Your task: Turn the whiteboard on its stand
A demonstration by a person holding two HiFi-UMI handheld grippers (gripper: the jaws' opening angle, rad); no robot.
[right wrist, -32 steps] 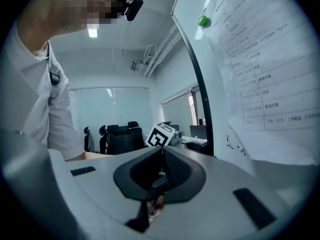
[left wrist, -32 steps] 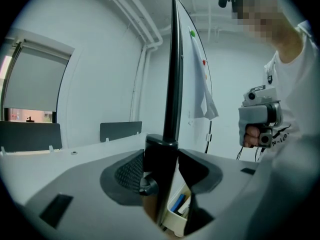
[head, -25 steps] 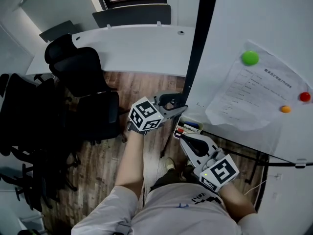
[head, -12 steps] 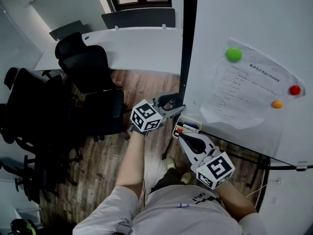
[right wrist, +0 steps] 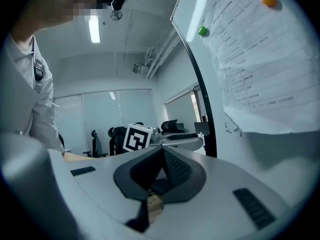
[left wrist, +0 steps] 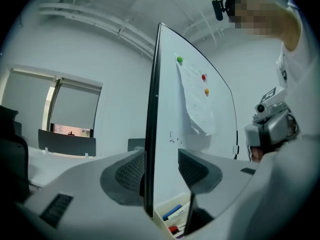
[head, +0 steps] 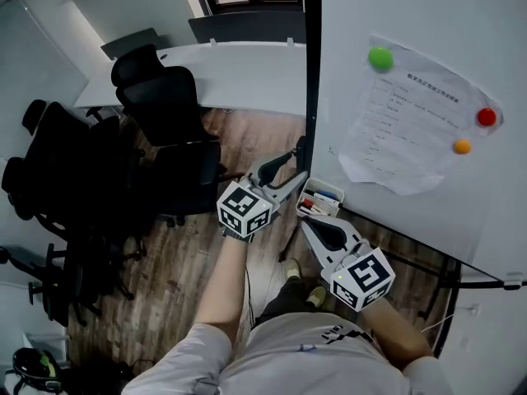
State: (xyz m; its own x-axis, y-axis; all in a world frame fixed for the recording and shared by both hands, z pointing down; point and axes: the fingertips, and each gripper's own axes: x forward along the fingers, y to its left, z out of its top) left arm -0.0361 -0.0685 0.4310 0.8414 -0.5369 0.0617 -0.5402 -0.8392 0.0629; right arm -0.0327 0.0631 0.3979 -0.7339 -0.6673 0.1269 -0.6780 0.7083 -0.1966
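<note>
The whiteboard (head: 412, 23) stands on its wheeled stand at the right, with its black frame edge (head: 311, 97) running straight up the head view. A sheet of paper (head: 412, 122) hangs on it under green (head: 380, 58), red (head: 487, 117) and orange (head: 463, 146) magnets. My left gripper (head: 298, 161) holds that frame edge just above the pen tray (head: 319, 200). In the left gripper view (left wrist: 162, 169) the black edge (left wrist: 150, 134) runs between the two pads. My right gripper (head: 317, 229) hangs below the tray, shut and empty, which the right gripper view (right wrist: 162, 171) confirms.
Black office chairs (head: 165, 105) crowd the wooden floor to the left. A curved white desk (head: 239, 72) stands behind them. Stand legs and a cross bar (head: 428, 262) run under the board at the lower right. The person's legs and shoes are just below the grippers.
The board's black edge has swung from slanting to upright in the head view, and my left gripper has gone with it, a little upward. The right gripper stays shut below the tray.
</note>
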